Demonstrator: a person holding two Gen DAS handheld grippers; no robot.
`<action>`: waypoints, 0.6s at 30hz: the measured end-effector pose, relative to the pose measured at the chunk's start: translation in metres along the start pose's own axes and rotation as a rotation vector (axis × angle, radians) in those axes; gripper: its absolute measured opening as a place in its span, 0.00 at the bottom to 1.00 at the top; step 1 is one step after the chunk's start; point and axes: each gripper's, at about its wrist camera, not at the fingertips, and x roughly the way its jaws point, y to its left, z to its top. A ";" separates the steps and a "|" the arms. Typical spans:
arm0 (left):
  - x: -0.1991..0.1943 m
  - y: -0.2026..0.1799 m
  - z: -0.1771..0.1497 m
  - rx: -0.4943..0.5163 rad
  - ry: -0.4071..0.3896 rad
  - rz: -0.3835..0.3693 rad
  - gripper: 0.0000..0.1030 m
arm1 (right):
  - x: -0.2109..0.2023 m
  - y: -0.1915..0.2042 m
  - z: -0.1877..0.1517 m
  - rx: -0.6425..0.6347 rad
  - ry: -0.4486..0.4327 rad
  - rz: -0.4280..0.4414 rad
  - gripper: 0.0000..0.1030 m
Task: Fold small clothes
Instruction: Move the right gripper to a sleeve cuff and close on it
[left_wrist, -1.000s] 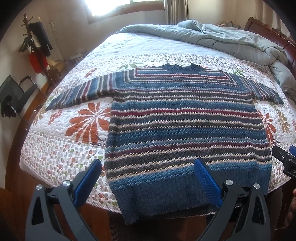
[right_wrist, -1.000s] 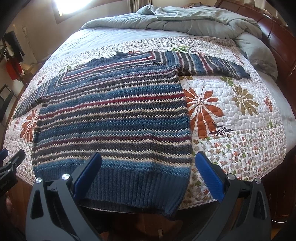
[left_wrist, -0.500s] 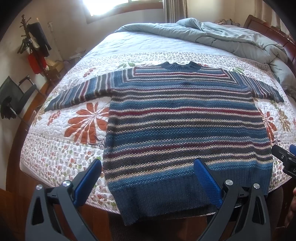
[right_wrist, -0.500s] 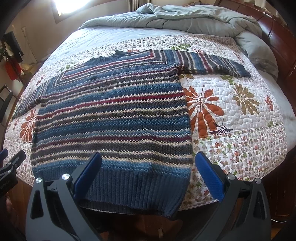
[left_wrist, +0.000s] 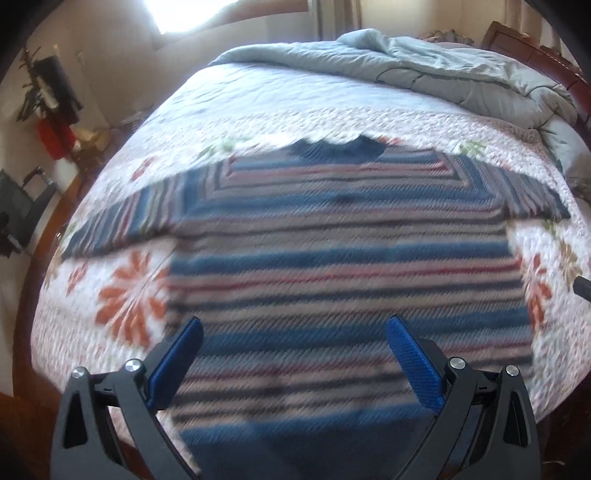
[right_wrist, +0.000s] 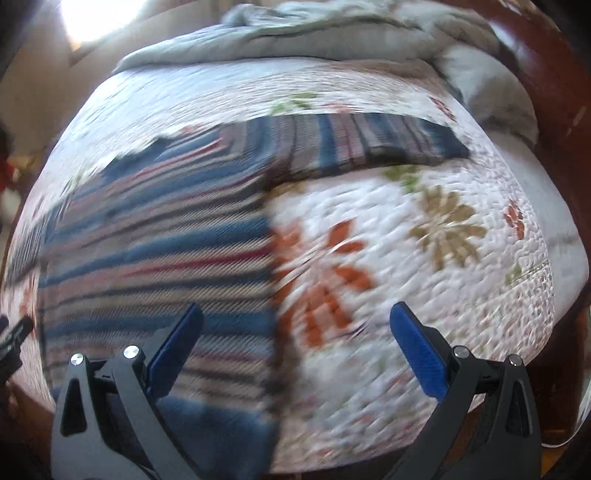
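Note:
A blue, red and cream striped knit sweater (left_wrist: 340, 258) lies flat on the bed, sleeves spread out, hem at the near edge. It also shows in the right wrist view (right_wrist: 159, 243), with its right sleeve (right_wrist: 369, 144) stretched to the right. My left gripper (left_wrist: 295, 354) is open and empty above the sweater's lower body. My right gripper (right_wrist: 295, 343) is open and empty above the sweater's right side edge and the quilt beside it. Both views are blurred by motion.
The bed carries a white floral quilt (left_wrist: 125, 295) and a bunched grey duvet (left_wrist: 443, 70) at the far end. A wooden headboard (right_wrist: 554, 85) stands at the right. A coat rack (left_wrist: 51, 96) and a dark chair (left_wrist: 22, 206) stand left of the bed.
Both grippers have moved forward over the bed, closer to the sweater. The right gripper has also shifted right, so the sweater's side edge now lies between its fingers. Both stay open.

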 end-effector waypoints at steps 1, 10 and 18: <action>0.005 -0.012 0.013 0.011 -0.007 0.000 0.97 | 0.005 -0.013 0.011 0.021 0.008 -0.015 0.98; 0.089 -0.163 0.119 0.080 0.052 -0.072 0.97 | 0.114 -0.137 0.133 0.144 0.166 -0.106 0.98; 0.143 -0.229 0.137 0.110 0.107 -0.110 0.97 | 0.184 -0.196 0.174 0.256 0.237 -0.061 0.98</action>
